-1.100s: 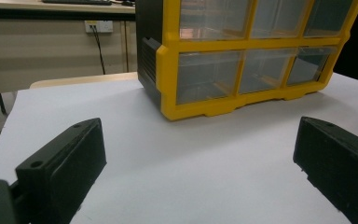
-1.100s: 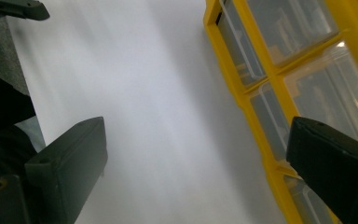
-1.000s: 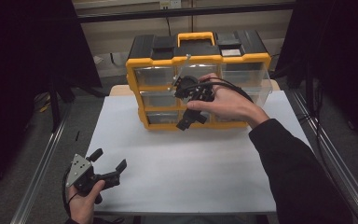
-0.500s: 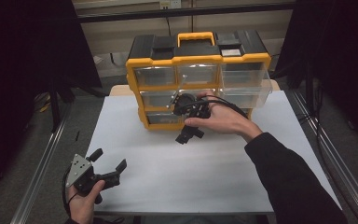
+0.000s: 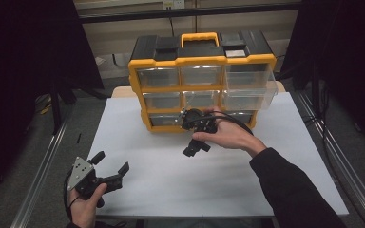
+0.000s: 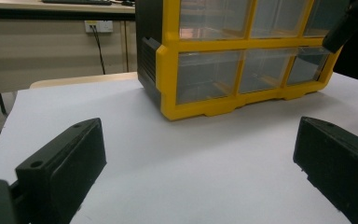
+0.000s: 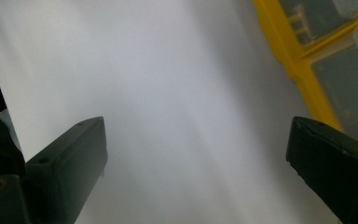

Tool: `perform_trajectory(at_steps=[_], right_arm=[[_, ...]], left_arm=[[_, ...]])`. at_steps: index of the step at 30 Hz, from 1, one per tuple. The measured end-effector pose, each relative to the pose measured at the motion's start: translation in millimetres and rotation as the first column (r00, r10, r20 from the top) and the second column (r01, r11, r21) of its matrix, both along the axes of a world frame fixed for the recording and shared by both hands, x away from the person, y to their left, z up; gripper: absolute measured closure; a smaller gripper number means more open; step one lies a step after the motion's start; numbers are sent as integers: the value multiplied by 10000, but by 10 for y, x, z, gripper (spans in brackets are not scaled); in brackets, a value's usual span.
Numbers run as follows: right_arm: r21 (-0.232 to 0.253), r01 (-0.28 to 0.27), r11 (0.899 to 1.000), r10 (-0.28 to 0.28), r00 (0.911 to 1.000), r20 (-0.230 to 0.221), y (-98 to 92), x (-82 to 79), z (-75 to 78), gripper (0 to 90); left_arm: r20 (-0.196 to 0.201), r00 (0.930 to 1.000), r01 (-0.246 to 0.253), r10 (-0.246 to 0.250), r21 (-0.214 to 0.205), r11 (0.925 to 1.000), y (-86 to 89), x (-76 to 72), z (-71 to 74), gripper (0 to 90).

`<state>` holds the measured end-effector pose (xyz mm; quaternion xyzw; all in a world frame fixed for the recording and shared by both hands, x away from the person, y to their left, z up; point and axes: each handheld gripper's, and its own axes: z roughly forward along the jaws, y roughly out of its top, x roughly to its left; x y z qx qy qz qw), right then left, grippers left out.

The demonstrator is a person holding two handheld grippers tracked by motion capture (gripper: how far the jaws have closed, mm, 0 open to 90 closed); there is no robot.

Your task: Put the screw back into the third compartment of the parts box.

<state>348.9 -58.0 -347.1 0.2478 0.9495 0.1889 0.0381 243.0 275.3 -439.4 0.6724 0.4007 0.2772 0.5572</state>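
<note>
A yellow and black drawer cabinet (image 5: pixel 202 61) with clear drawers stands at the back middle of the white table (image 5: pixel 147 190). Its top right drawer (image 5: pixel 249 76) and the middle right drawer (image 5: pixel 251 99) stick out from the front. My right gripper (image 5: pixel 196 148) hangs in front of the bottom row, jaws pointing down at the table and open, holding nothing. In the right gripper view the right gripper (image 7: pixel 198 128) is spread wide over blurred white table. My left gripper (image 5: pixel 111 161) rests open at the near left corner. In the left gripper view the left gripper (image 6: pixel 198 133) faces the cabinet (image 6: pixel 168 70).
A metal rail (image 5: pixel 43 175) runs along the table's left side and another rail (image 5: pixel 342 156) along the right. A bench with a wall socket (image 6: pixel 95 25) stands behind the table. White table surface lies between the two grippers.
My right gripper has come down and toward me, from the cabinet's middle drawers to just above the table in front of the bottom row. The left gripper has stayed put.
</note>
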Motion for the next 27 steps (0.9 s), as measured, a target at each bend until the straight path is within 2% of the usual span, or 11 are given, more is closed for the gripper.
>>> perform_trajectory(at_steps=[4,5,8,9,10,12,14,17,19,27], right_arm=[[-24,222,9998,-223,9996,-159,-58,4,-143,50],[-3,286,9996,-286,9994,-207,-71,6,-177,51],[27,440,9990,-439,9986,-284,-108,14,-264,52],[55,531,9986,-530,9983,-227,-116,12,-290,52],[112,644,9979,-641,9976,-245,-120,4,-314,53],[210,581,9981,-578,9982,-156,-141,-8,-362,50],[277,758,9967,-753,9970,-181,-155,-34,-414,50],[230,737,9970,-731,9970,-234,-183,-56,-501,46],[199,795,9966,-792,9967,-157,-198,-69,-542,47],[717,1283,9891,-1299,9914,174,-302,-106,-659,45]], left_arm=[[-12,10000,-39,39,33,10000,-2,1,-3,23],[-24,10000,-87,87,-75,9999,-12,3,-8,23],[-38,10000,-49,49,87,10000,-4,4,-7,23],[-37,10000,-48,48,96,9999,-3,3,-6,23],[-23,9999,-105,105,-112,9999,-16,4,-9,23],[-27,10000,-95,95,-63,9999,-11,3,-9,23],[-37,10000,-54,54,13,10000,-8,3,-9,23],[-32,10000,-66,66,20,10000,-9,3,-8,23],[-35,10000,-73,73,22,10000,-8,3,-8,23],[-33,10000,-72,72,17,10000,-9,2,-8,23]])
